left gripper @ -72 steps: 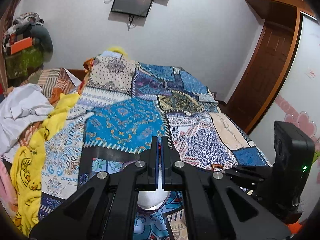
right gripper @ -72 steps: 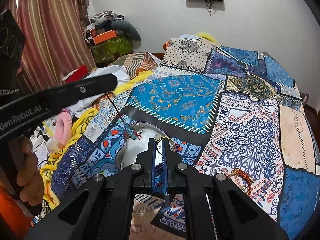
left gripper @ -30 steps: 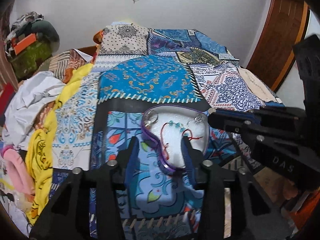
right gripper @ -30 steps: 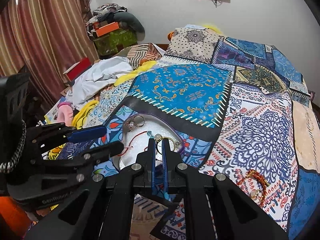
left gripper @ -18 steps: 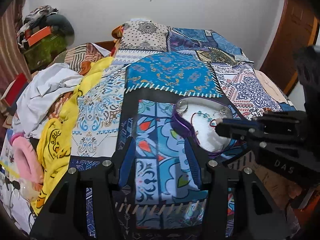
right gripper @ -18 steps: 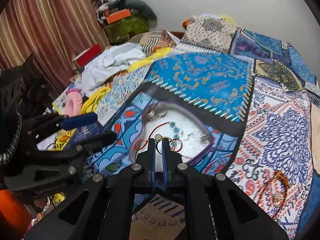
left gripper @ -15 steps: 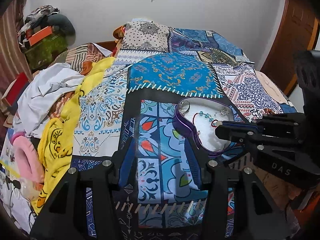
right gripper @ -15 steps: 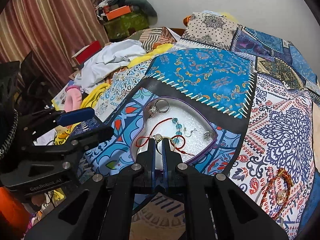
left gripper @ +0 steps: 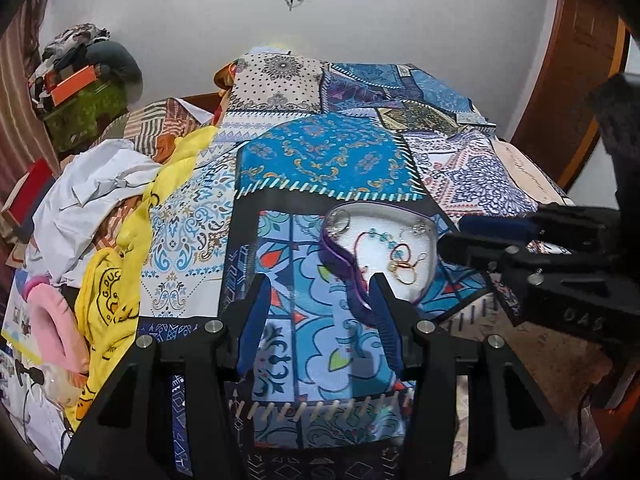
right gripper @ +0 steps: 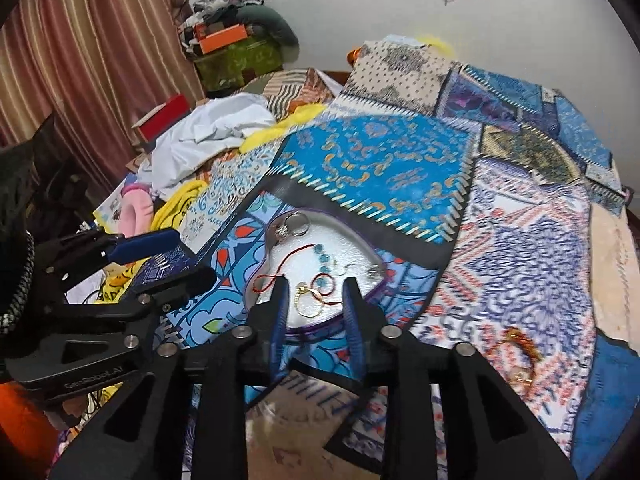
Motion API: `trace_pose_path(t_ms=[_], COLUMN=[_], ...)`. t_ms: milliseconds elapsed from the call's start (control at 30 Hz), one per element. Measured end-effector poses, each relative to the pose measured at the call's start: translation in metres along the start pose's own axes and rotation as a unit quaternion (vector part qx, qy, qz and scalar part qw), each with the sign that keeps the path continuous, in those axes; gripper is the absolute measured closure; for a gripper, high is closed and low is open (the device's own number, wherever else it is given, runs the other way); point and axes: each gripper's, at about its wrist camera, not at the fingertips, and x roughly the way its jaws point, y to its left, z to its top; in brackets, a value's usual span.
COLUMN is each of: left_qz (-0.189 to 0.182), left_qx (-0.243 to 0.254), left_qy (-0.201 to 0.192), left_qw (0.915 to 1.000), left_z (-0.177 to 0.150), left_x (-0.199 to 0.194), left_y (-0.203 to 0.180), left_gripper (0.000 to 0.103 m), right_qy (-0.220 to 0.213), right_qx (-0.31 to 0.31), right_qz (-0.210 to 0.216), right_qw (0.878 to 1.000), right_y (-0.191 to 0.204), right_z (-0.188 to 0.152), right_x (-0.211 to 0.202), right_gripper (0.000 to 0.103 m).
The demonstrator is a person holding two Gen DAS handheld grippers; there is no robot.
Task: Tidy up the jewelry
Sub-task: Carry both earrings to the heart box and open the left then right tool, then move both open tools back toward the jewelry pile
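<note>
A heart-shaped tray [right gripper: 362, 248] with a purple rim and white inside lies on the patchwork bedspread. It holds a red thread bracelet with teal beads [right gripper: 320, 250], silver rings [right gripper: 294, 226] and a gold ring [right gripper: 308, 300]. My right gripper [right gripper: 316, 300] hovers over the tray's near end, its jaws opening. The gold ring lies loose on the tray between the fingers and touches neither pad. My left gripper [left gripper: 318, 308] is open over the bedspread. Its right finger [left gripper: 384, 312] is at the tray's purple rim [left gripper: 340, 256]. The right gripper [left gripper: 452, 236] shows at the tray's right.
Another orange-red bracelet [right gripper: 520, 344] lies on the bedspread right of the tray. White, yellow and pink clothes [left gripper: 100, 208] are piled along the bed's left side. A striped curtain [right gripper: 80, 60] hangs at the left and a wooden door [left gripper: 580, 80] stands at the right.
The right gripper, shut on the gold ring before, has spread its jaws, and the ring now lies on the tray. The left gripper, shut at first, has opened and drawn left to the tray's rim.
</note>
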Motion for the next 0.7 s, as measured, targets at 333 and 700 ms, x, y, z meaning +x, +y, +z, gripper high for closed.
trace_pose_path(t_ms=[333, 700], left_qz=[-0.019, -0.074], left_qx=[0.039, 0.084], left_qy=[-0.011, -0.011], left_qw=[0.9990, 0.9936], left_z=[0.010, 0.029], left_x=[-0.008, 0.009], left_y=[-0.042, -0.111], left_gripper=[0.053, 0.050], right_qy=[-0.042, -0.054], right_qx=[0.034, 0.092], right_qz=[-0.056, -0.132], right_qw=[0.997, 0.985], right_y=[-0.043, -0.112], right_z=[-0.012, -0.045], right_x=[-0.050, -0.095], right_gripper=[0.072, 0.072])
